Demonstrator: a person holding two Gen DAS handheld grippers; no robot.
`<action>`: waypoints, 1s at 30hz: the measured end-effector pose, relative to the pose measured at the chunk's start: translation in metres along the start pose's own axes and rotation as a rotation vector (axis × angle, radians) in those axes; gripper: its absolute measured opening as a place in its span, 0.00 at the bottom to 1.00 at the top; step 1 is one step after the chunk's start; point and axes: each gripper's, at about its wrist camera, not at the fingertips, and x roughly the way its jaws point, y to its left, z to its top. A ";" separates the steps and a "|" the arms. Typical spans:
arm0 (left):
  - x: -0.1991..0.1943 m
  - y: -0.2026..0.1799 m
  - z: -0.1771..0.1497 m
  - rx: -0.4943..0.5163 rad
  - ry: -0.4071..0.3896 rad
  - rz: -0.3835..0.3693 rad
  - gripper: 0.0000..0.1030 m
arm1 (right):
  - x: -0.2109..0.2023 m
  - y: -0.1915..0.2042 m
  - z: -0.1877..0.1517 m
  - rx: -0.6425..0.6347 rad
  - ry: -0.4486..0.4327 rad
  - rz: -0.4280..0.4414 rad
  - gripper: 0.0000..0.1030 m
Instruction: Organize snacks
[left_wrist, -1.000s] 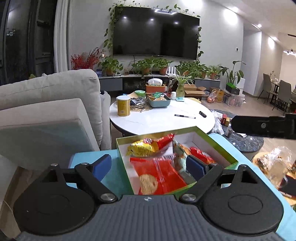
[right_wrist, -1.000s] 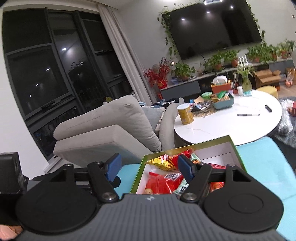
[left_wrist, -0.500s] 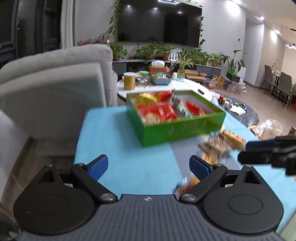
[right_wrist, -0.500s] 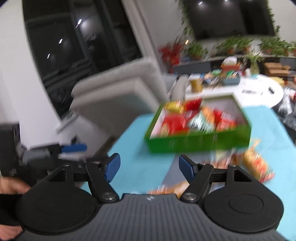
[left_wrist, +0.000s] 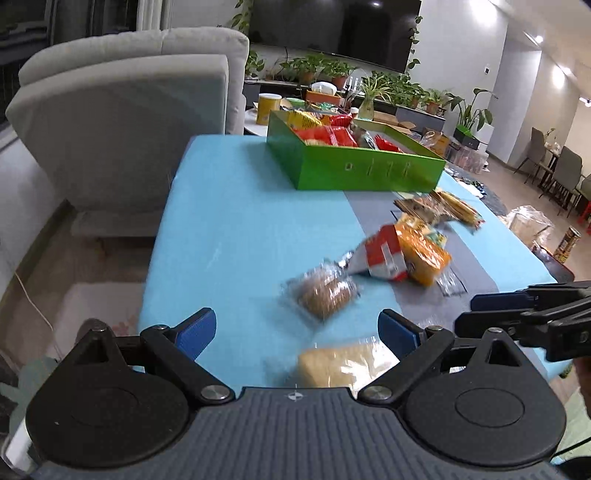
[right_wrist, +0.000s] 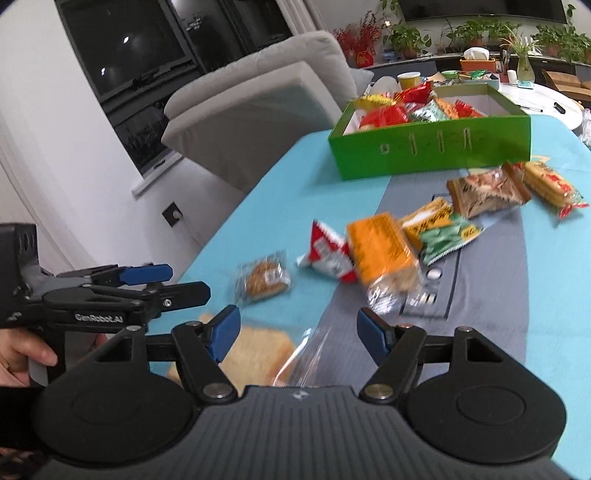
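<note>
A green box (left_wrist: 369, 170) with several snack packets inside stands at the far end of the blue table (left_wrist: 229, 229); it also shows in the right wrist view (right_wrist: 436, 147). Loose snacks lie nearer: a round biscuit packet (left_wrist: 325, 293) (right_wrist: 263, 281), an orange cracker pack (left_wrist: 421, 254) (right_wrist: 380, 251), a red packet (right_wrist: 327, 251), a brown packet (right_wrist: 484, 192) and a pale bread packet (left_wrist: 340, 365) (right_wrist: 258, 350). My left gripper (left_wrist: 297, 332) is open and empty above the bread packet. My right gripper (right_wrist: 297, 332) is open and empty beside it.
A grey sofa (left_wrist: 122, 122) stands left of the table. A white round table (right_wrist: 546, 96) with a yellow can (left_wrist: 267, 109) and clutter lies behind the box. A grey mat (right_wrist: 480, 295) runs down the table's middle. Dining chairs (left_wrist: 554, 166) stand far right.
Both grippers have pulled back from over the green box to the near end of the table and tilted down. The loose snacks have come into view. Both stay open.
</note>
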 end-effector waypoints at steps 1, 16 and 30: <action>-0.002 0.000 -0.003 0.000 0.005 -0.009 0.91 | 0.000 0.002 -0.004 0.000 0.008 0.004 0.58; -0.002 -0.004 -0.030 0.006 0.080 -0.077 0.84 | 0.001 0.005 -0.031 0.041 0.046 0.008 0.58; -0.001 -0.006 -0.033 -0.004 0.089 -0.179 0.57 | 0.014 0.005 -0.033 0.066 0.098 0.057 0.57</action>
